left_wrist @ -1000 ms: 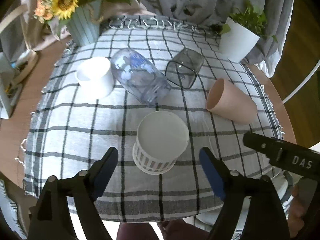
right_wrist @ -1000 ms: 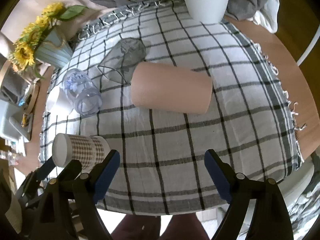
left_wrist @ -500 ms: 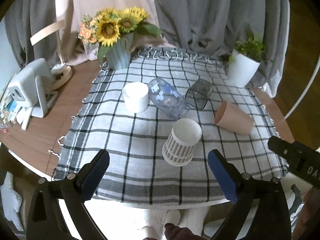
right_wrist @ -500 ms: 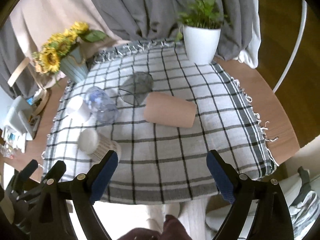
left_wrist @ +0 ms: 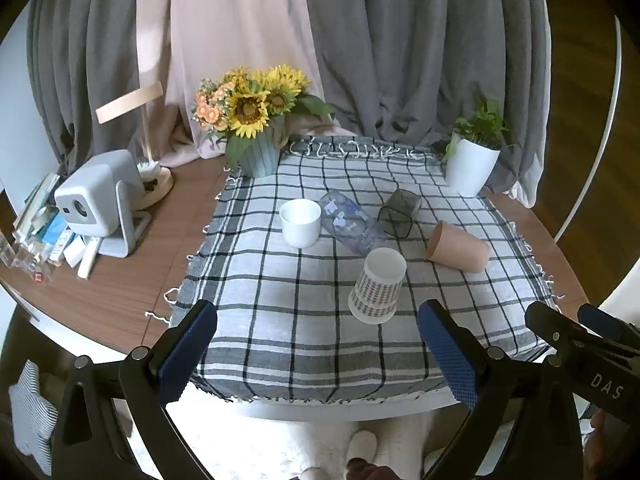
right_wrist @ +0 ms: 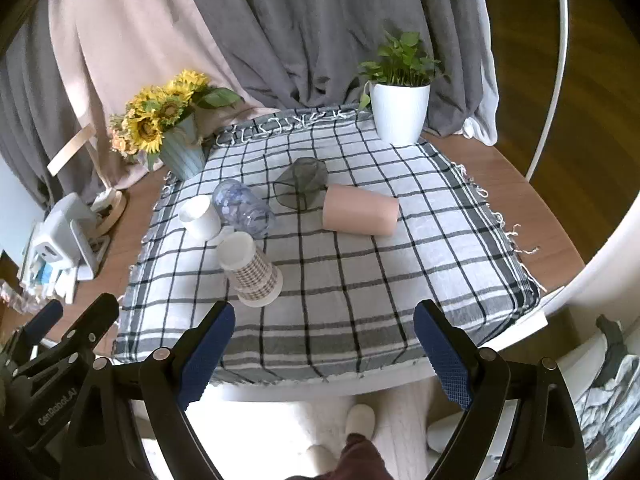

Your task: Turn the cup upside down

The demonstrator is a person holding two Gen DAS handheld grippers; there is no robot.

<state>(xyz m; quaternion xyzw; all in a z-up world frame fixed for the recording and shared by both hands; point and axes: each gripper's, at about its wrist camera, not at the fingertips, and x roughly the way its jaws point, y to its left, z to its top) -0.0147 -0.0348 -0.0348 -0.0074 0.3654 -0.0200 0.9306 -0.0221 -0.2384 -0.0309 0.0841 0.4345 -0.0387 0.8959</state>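
A checked paper cup (left_wrist: 378, 287) (right_wrist: 250, 270) stands upside down on the plaid cloth near the front. A white cup (left_wrist: 300, 222) (right_wrist: 199, 217) stands upright. A clear printed glass (left_wrist: 352, 228) (right_wrist: 244, 208), a smoky grey glass (left_wrist: 400, 213) (right_wrist: 302, 182) and a pink cup (left_wrist: 458, 246) (right_wrist: 360, 209) lie on their sides. My left gripper (left_wrist: 316, 356) is open and empty, off the table's front edge. My right gripper (right_wrist: 324, 354) is open and empty, also off the front edge.
A sunflower vase (left_wrist: 258, 152) (right_wrist: 180, 152) stands at the back left, a white plant pot (left_wrist: 472, 166) (right_wrist: 400, 114) at the back right. A small projector (left_wrist: 98, 200) and clutter sit on the wooden table (left_wrist: 120, 280) at left. Curtains hang behind.
Both grippers have pulled back and up from the table, so the whole cloth now shows. The checked cup stays upside down where it stood.
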